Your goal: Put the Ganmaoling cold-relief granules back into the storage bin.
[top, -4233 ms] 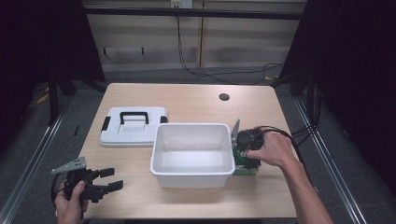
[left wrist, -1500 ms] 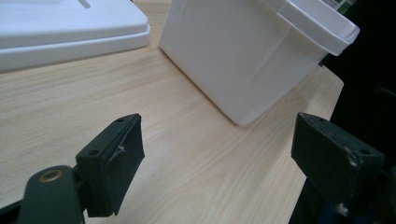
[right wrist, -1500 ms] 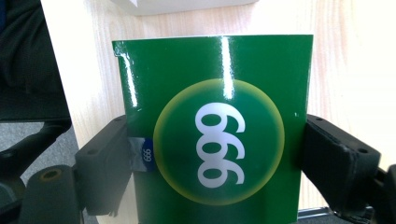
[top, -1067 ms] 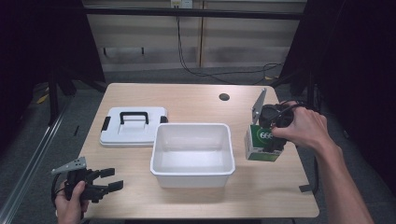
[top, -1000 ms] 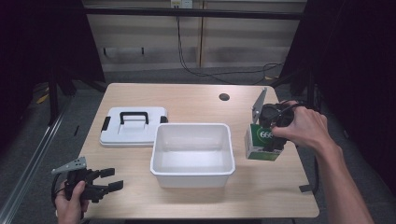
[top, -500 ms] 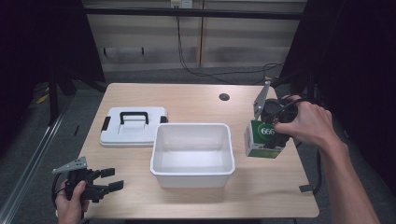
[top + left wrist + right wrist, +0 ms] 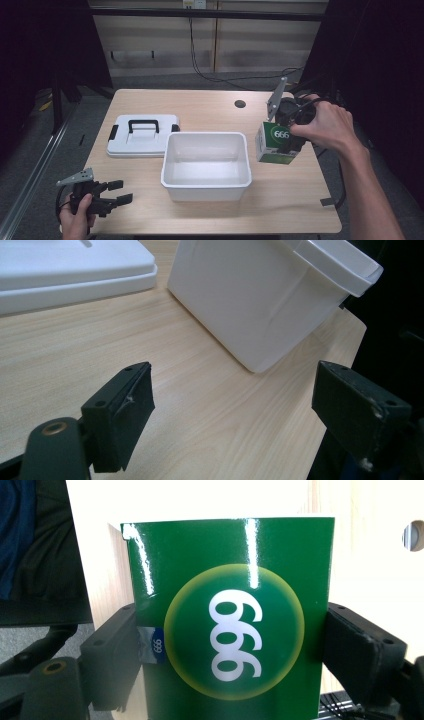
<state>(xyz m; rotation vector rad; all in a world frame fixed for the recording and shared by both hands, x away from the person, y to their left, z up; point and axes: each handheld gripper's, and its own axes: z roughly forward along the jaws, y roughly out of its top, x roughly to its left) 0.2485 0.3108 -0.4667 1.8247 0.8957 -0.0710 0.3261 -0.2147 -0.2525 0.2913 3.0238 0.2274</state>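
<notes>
A green box marked 999 hangs tilted above the table, just right of the white bin. My right gripper is shut on it; in the right gripper view the box sits squeezed between both black jaws. My left gripper rests low at the table's front left corner, open with nothing between its fingers. In the left gripper view the bin's wall stands ahead of the spread jaws.
A white lid with a black handle lies flat left of the bin; its edge shows in the left gripper view. A round cable hole sits at the table's back right. Bare wood lies in front of the bin.
My right gripper has lifted the green box off the table beside the bin and tipped it. Earlier it stood close against the bin's right wall. The left gripper has stayed still.
</notes>
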